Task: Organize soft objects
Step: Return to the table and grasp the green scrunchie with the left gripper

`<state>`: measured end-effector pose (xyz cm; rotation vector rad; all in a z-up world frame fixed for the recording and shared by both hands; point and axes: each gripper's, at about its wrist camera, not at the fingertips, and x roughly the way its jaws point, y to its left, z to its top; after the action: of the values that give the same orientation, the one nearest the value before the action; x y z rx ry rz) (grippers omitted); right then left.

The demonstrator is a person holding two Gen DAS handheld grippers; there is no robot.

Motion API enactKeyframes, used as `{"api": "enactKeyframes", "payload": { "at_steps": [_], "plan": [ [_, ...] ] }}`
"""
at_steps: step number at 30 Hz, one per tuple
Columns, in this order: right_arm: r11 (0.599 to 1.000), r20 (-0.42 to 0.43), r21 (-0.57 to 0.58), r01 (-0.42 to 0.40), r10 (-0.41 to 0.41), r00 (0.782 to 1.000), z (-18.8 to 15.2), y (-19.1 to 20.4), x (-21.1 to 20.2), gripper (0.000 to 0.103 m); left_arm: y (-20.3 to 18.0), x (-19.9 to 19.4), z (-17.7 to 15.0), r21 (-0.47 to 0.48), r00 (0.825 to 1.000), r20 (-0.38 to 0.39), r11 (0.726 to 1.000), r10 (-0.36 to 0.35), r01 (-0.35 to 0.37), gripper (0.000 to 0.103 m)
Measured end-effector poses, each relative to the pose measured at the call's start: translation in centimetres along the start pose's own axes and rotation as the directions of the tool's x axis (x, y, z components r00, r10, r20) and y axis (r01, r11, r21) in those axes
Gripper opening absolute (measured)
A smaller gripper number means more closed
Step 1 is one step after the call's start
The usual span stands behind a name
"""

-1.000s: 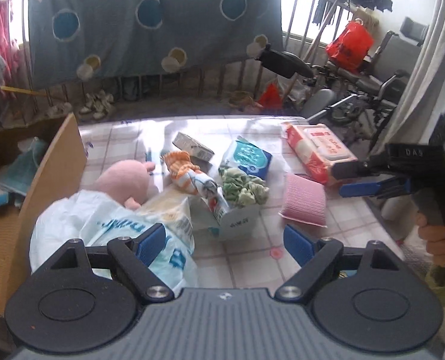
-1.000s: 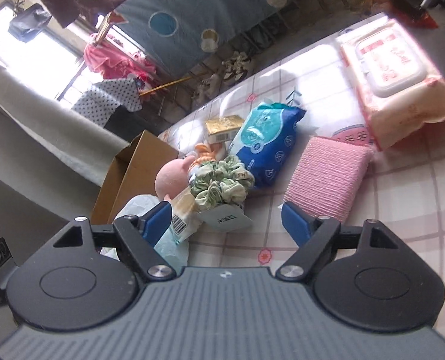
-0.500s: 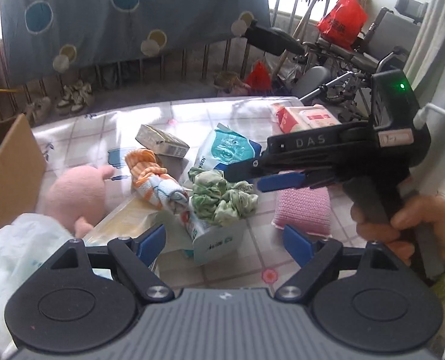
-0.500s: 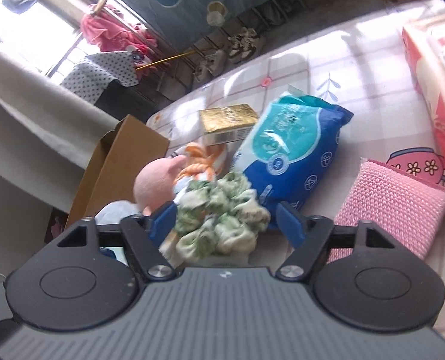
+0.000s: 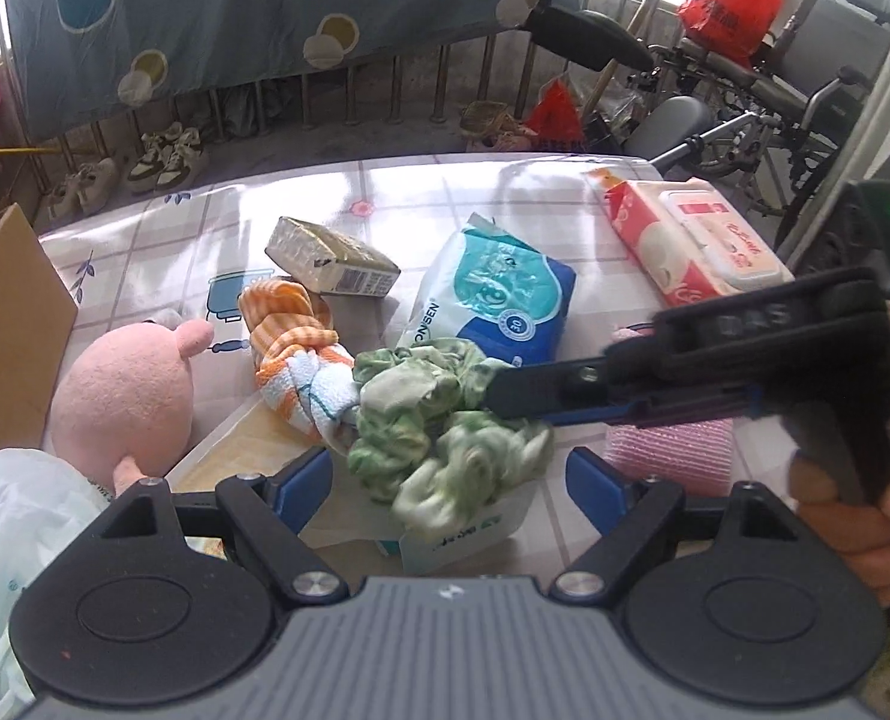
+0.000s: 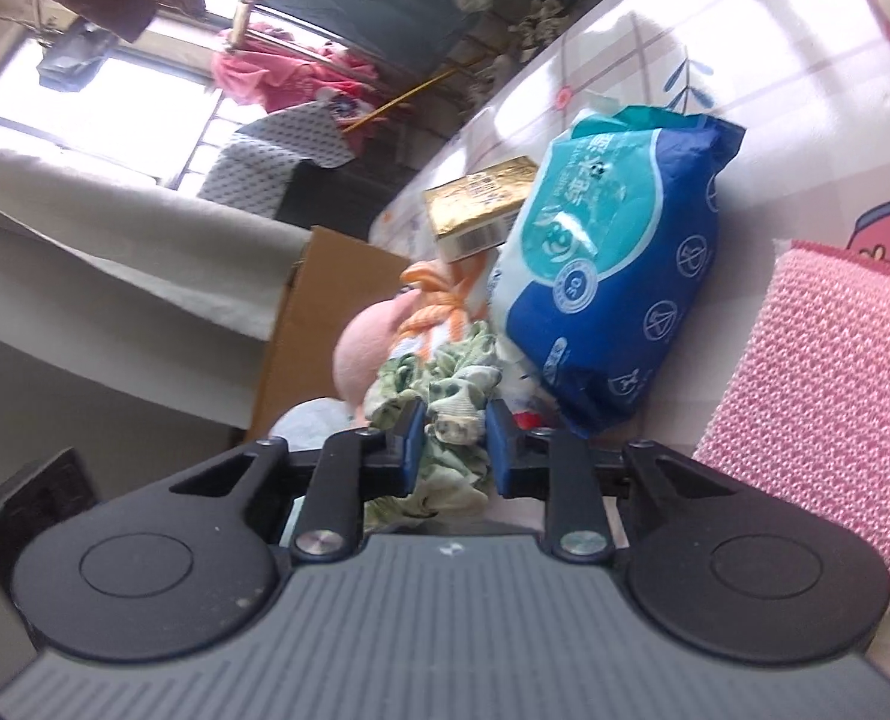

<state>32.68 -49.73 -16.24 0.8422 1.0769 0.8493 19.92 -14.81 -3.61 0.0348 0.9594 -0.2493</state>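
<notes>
Green scrunchies (image 6: 454, 405), mid-table near its front edge, are now pinched by the right tool (image 6: 456, 438), which stood wide a second ago; left tool (image 5: 448, 480) stays open. Lifting likely follows.

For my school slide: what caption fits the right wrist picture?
Right gripper squeezing a green scrunchie beside the blue wipes pack.

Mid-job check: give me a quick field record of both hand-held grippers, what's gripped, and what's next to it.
right hand-held gripper: shut on green scrunchies
left hand-held gripper: open, holding nothing
scrunchies rest on: small white card box
left of scrunchies: orange-striped cloth, pink plush toy
behind: blue wipes pack
right: pink knit pad
</notes>
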Motion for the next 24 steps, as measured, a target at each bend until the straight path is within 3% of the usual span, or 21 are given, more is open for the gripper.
{"api": "enactKeyframes", "payload": {
  "at_steps": [2, 11, 19, 24],
  "plan": [
    [0.999, -0.011, 0.012, -0.038, 0.038, 0.999, 0.0, -0.2, -0.1, 0.016, 0.0, 0.3, 0.1, 0.000, 1.000, -0.004, 1.000, -0.006, 0.006, 0.075],
    [0.999, -0.009, -0.003, -0.049, 0.049, 0.999, -0.5, -0.4, -1.1, 0.016, 0.0, 0.4, 0.2, -0.039, 0.999, -0.018, 0.998, -0.046, 0.045, 0.041],
    [0.999, 0.008, -0.042, -0.028, 0.028, 1.000, -1.7, 0.8, -3.6, 0.019, -0.3, -1.8, -0.4, -0.056, 0.997, 0.019, 0.996, -0.069, 0.070, 0.029],
    [0.990, 0.117, -0.094, 0.104, -0.092, 0.989, -2.4, 1.9, -8.0, 0.026, -0.6, -3.2, -1.2, -0.060, 0.997, 0.028, 0.995, -0.078, 0.080, 0.027]
  ]
}}
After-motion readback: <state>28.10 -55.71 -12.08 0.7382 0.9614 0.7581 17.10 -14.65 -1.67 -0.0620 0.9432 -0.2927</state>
